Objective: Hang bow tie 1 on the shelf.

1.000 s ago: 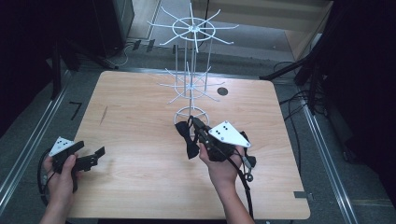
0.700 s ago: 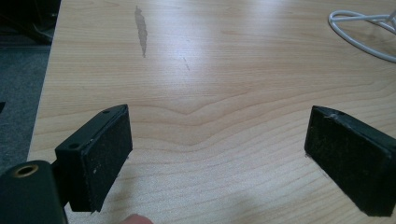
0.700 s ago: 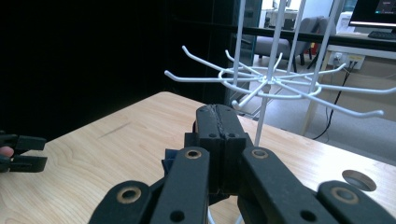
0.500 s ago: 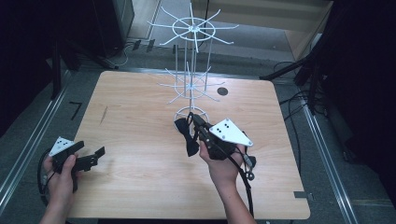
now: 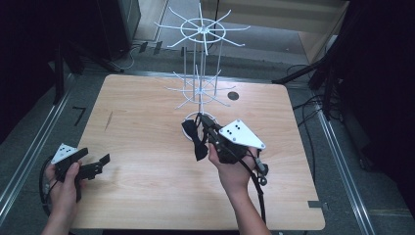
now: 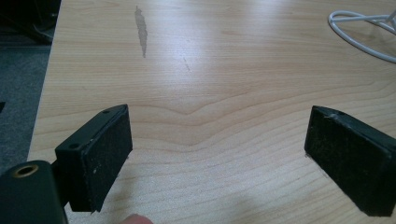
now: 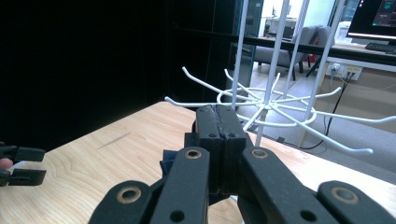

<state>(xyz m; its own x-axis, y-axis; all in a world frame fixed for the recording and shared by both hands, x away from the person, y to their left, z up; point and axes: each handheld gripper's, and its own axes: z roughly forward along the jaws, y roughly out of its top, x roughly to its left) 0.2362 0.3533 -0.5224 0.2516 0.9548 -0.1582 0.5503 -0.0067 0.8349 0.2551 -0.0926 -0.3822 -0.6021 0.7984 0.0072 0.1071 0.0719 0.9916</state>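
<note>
- Right gripper (image 5: 201, 128): jaws shut on a black bow tie (image 5: 195, 139), held above the table (image 5: 147, 117) near the white wire rack (image 5: 198, 90).
- Bow tie: judged light, soft, floppy; grip at the centre knot.
- Left gripper (image 5: 93, 164): jaws wide, empty.

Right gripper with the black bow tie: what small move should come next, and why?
Probably lift the right gripper a little toward a hook on the lower tier of the white wire rack. Its jaws look shut on the black bow tie, which hangs just in front of the rack's base, below the hooks. The left gripper rests open, apart.
</note>
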